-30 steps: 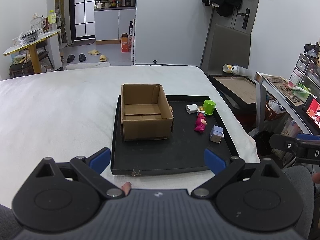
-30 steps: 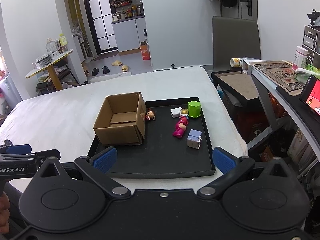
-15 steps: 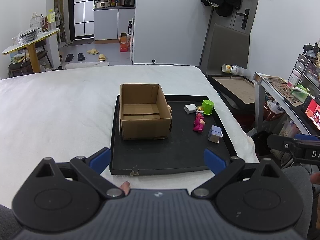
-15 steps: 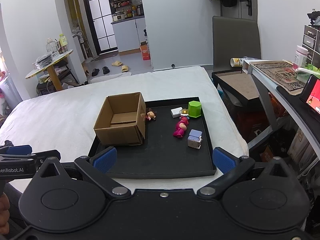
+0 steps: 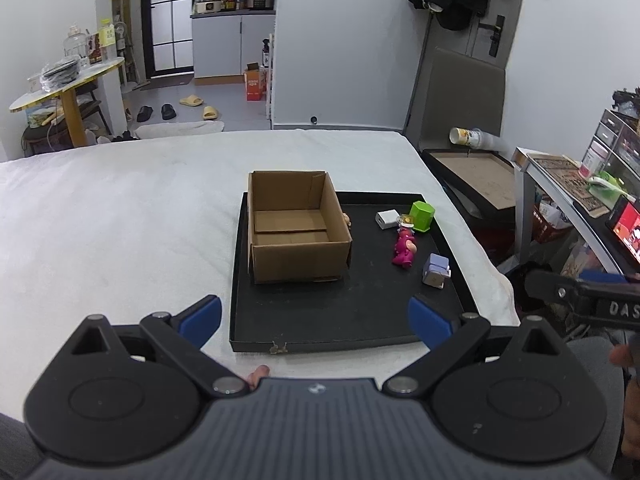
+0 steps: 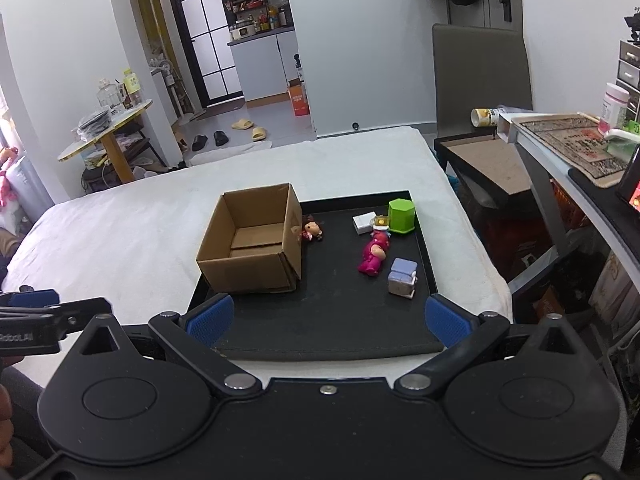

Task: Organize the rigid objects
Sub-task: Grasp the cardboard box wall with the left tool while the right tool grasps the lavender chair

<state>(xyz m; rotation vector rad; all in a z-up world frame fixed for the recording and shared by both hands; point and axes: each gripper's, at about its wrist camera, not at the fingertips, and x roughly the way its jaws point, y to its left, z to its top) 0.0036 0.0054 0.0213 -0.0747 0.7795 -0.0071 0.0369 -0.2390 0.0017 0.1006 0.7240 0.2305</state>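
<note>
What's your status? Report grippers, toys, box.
Left gripper open, right gripper open, both empty, short of tray. Cardboard box empty. Pink figure, green block loose. Path clear.

Ahead of the left gripper (image 5: 314,320), on a black tray (image 5: 320,332), an open brown cardboard box (image 5: 298,228) stands upright and empty. Beyond the right gripper (image 6: 326,320), a small doll (image 6: 312,231) lies against the box's side. Farther right, a white block (image 6: 364,223) and green hexagonal container (image 6: 401,216) sit close together; a pink figure (image 6: 374,256) lies flat, a lilac cube toy (image 6: 402,278) just beside it.
</note>
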